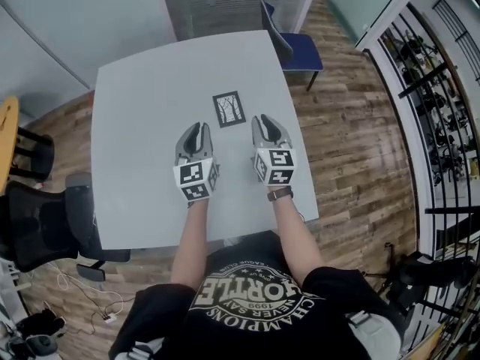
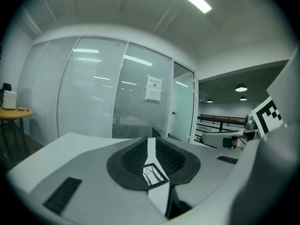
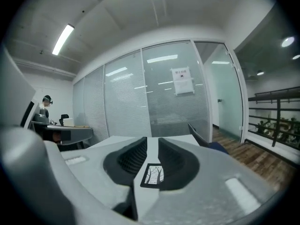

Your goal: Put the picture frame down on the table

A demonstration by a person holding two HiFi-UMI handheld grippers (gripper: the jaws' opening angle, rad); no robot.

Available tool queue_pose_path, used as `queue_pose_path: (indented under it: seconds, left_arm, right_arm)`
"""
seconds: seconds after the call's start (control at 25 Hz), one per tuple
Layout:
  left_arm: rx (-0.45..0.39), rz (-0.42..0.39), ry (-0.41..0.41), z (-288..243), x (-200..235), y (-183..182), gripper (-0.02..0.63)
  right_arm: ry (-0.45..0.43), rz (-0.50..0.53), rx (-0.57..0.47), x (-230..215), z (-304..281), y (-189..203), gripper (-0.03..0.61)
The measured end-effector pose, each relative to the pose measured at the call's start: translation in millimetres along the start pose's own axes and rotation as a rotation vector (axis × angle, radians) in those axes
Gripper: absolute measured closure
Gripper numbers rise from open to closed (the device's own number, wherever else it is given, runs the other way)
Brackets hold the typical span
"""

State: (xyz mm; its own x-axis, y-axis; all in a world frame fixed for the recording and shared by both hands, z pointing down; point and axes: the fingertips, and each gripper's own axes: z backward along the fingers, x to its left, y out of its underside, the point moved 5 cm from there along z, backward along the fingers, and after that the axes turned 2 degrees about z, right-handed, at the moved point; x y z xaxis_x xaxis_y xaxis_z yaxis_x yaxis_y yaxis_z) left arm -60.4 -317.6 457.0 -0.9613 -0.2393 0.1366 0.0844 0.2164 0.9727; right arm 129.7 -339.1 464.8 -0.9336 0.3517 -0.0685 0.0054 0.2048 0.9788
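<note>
The picture frame (image 1: 229, 109), small and black-edged with a tree drawing, lies flat on the pale grey table (image 1: 142, 126). It shows through the jaw gaps as the frame (image 2: 153, 174) and the frame (image 3: 154, 175). My left gripper (image 1: 197, 130) rests just near and left of it, and my right gripper (image 1: 265, 121) just near and right. Neither touches it. The left gripper (image 2: 151, 142) and right gripper (image 3: 152, 142) each stand open by a narrow gap with nothing between the jaws.
A blue chair (image 1: 300, 47) stands at the table's far right corner. A black office chair (image 1: 45, 223) sits at the left, near a round wooden table (image 1: 6, 137). A black railing (image 1: 442, 126) runs along the right over wood flooring.
</note>
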Motion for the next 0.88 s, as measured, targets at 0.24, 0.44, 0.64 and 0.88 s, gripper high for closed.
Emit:
queue_pose_path:
  seconds: [0.24,0.44,0.64,0.88]
  left_arm:
    - [-0.066,-0.068,-0.009,47.3,-9.0,-16.3,0.594]
    - [-0.08,-0.079,-0.007,75.0,-6.7,-18.2,0.607]
    - [-0.089,-0.084,0.003,92.8,-5.9,-21.8,0.607]
    - [-0.092,-0.078,0.015,98.6,-11.4,-21.5,0.607]
  right_arm:
    - [0.039,0.085,-0.078,5.3,52.7,-16.1,0.565]
    - [0.043,0.118,-0.112,13.7,80.8,-22.3,0.578]
    - [0.042,0.124,-0.129,20.6,96.9,-28.7,0.578]
    - [0.027,0.13,-0.128,21.8,103.3,-27.3,0.579]
